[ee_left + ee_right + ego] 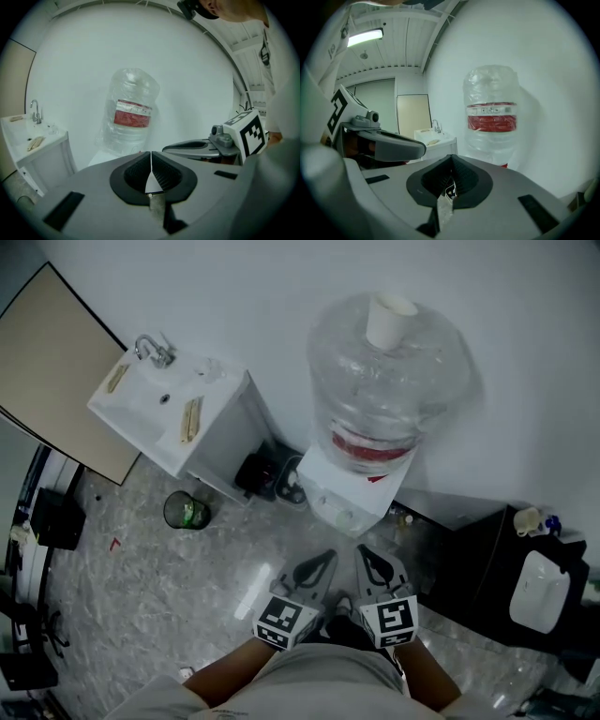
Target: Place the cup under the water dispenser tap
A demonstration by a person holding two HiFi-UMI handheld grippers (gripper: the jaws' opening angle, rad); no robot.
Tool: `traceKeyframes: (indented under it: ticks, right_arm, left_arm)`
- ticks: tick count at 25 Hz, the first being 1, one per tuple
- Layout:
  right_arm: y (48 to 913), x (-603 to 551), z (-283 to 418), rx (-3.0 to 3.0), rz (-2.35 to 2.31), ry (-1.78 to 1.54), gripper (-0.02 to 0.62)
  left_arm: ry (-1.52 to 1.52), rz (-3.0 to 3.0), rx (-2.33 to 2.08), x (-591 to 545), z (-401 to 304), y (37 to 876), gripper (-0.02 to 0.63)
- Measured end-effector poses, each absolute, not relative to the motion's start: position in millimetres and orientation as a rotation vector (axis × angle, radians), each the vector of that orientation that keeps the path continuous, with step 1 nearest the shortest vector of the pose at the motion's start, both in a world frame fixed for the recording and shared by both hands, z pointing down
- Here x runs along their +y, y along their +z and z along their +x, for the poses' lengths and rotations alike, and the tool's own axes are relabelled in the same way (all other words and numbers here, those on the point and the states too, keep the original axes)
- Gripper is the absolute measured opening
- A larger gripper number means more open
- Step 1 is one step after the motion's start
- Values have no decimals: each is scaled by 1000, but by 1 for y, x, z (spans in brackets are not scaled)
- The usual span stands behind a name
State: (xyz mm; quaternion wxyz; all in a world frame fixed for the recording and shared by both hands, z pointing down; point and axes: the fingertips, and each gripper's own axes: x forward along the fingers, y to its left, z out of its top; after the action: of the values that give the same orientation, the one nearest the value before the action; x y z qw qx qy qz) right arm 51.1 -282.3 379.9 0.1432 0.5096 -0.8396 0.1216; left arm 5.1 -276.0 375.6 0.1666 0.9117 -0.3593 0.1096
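Observation:
The water dispenser point(354, 491) stands against the white wall with a big clear bottle point(389, 381) on it; its taps face me. A white cup point(391, 318) sits on top of the bottle. My left gripper point(317, 570) and right gripper point(373, 565) hang side by side low in the head view, a short way in front of the dispenser, both shut with nothing in them. In the left gripper view the jaws point(151, 158) meet below the bottle point(131, 115). In the right gripper view the jaws point(451, 160) meet too, the bottle point(491, 117) beyond them.
A white sink cabinet point(150, 407) stands left of the dispenser, with black gear point(258, 474) between them. A green round container point(187, 510) sits on the marble floor. A black table point(478, 568) with a white object point(539, 592) is at the right.

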Motion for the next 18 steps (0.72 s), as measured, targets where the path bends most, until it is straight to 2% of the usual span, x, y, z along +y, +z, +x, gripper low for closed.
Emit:
traceKeyframes:
  ticks: [18]
  right_arm:
    - [337,-238,61,-2484,1431,283,15]
  left_arm:
    - [222,2642,-1098,-235,22,331,14]
